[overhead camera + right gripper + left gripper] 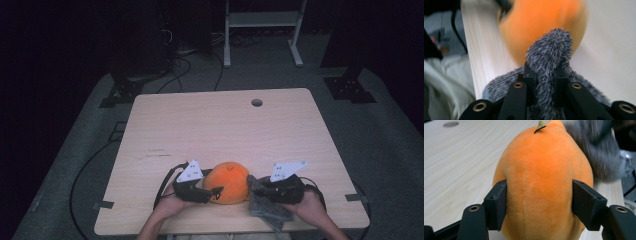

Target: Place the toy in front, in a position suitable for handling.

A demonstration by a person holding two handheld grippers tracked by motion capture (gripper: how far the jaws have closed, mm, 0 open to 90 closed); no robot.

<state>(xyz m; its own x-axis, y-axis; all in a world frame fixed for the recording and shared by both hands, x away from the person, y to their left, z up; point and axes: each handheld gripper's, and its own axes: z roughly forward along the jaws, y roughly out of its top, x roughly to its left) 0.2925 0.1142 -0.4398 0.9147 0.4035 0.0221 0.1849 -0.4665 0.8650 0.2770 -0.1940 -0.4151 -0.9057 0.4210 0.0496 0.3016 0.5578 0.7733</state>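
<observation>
The left gripper point(539, 202) has its black jaws pressed against the two flanks of a rounded orange plush toy point(541, 182), squeezing its wider end between them. In the left gripper view the toy runs lengthwise straight out from between those jaws, its long axis in line with them, a seam down its middle and its narrower end, with a small dark tag, pointing away from the gripper. The toy sits on the pale wooden table point(225, 125), near the edge closest to the person, with the left gripper to one side and the right gripper point(260, 186) to the other (seen from the high view).

The right gripper's jaws are nearly together, pinching a fold of shaggy grey cloth point(549, 62). The pinched fold sticks up and forward past the jaw tips, and the rest of the cloth hangs below and behind the jaws. Just beyond the tips lies the orange toy, blurred; whether the cloth touches it there I cannot tell.
</observation>
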